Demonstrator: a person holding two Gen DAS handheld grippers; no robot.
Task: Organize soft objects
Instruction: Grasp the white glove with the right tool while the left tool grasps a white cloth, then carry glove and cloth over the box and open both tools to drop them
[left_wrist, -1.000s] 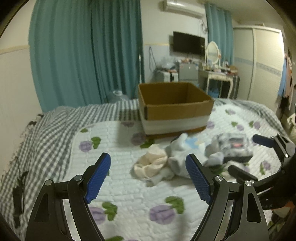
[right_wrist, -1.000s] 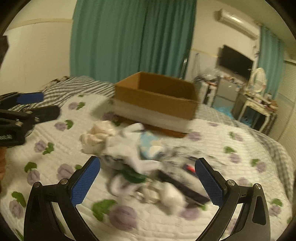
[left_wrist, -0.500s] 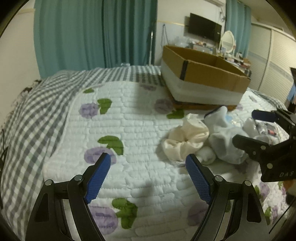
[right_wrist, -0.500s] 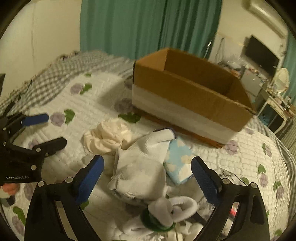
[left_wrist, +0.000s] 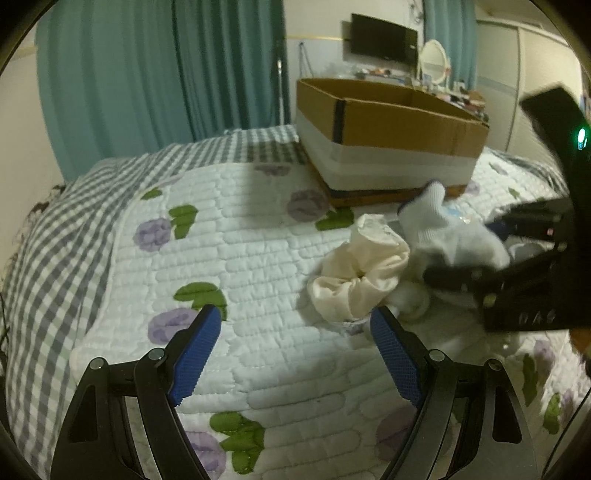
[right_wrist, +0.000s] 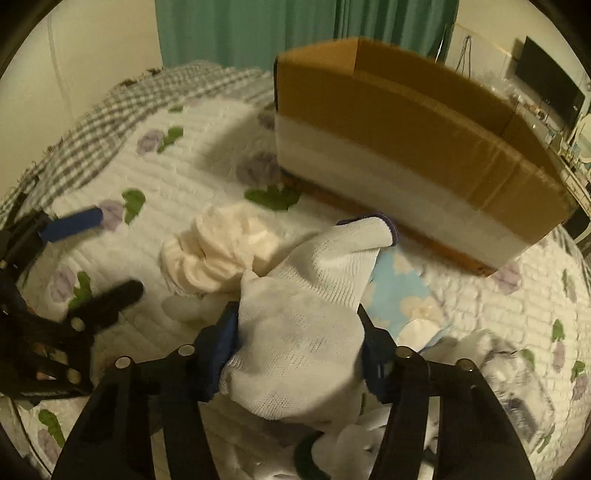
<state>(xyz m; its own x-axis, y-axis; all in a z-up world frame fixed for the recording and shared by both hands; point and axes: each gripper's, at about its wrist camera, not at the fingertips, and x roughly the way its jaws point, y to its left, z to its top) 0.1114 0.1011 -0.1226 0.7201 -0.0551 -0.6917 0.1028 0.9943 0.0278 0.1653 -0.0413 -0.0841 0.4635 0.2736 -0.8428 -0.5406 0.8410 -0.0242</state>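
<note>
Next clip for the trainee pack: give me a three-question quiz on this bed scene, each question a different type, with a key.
1. True or false: the right claw is closed on the white knit glove.
2. Multiple choice: the cardboard box, as far as its inside shows, is (A) heaped with clothes, (B) showing nothing inside, (C) closed with a lid.
3. Short answer: which soft item lies nearest the left claw?

Key:
1. True; its blue pads press the glove from both sides, the jaws having just been closing.
2. B.
3. The cream scrunchie, just beyond the open claw's right finger, not gripped.
</note>
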